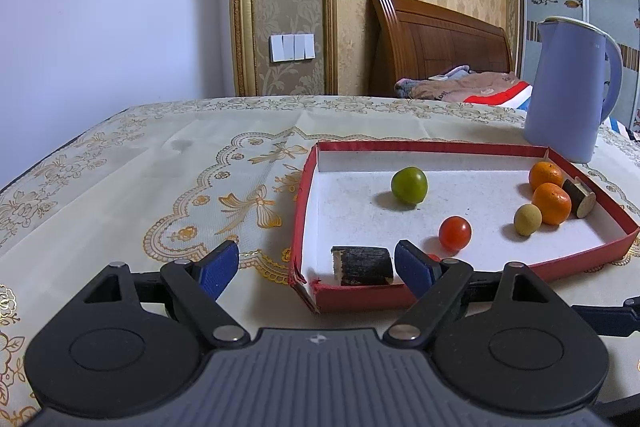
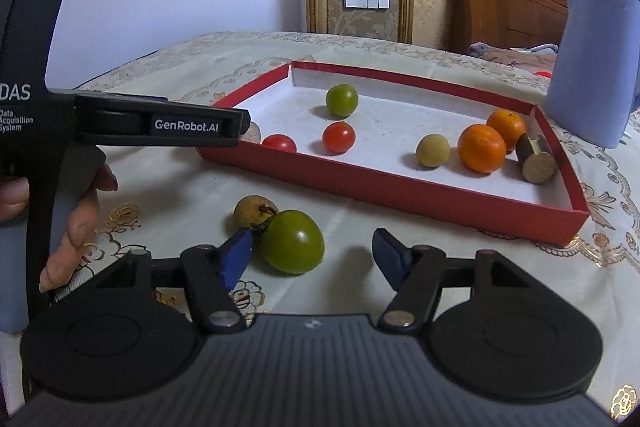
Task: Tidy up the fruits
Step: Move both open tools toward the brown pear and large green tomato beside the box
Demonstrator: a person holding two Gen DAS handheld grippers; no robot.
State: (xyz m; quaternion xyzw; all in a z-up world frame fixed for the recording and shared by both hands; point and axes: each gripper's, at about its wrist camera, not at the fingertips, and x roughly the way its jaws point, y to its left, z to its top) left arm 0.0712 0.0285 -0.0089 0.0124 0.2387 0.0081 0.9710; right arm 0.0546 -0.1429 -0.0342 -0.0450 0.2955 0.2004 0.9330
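Observation:
A red shallow box (image 1: pixel 432 145) holds a green fruit (image 1: pixel 409 185), a red tomato (image 1: pixel 455 233), a tan round fruit (image 1: pixel 527 220), two oranges (image 1: pixel 552 203) and a dark wooden log piece (image 1: pixel 362 265). My left gripper (image 1: pixel 316 259) stands open over the box's near left corner, with the log piece between its fingers and untouched. In the right wrist view a loose green tomato (image 2: pixel 293 242) lies on the tablecloth in front of the box (image 2: pixel 400 187), with a brown longan (image 2: pixel 254 211) behind it. My right gripper (image 2: pixel 312 243) is open around the tomato; its right finger stands clear.
A lilac kettle (image 1: pixel 568 91) stands behind the box's far right corner. A second log piece (image 2: pixel 535 159) lies in the box by the oranges. The left gripper's body (image 2: pixel 160 125) and the person's hand (image 2: pixel 80 227) fill the left of the right wrist view.

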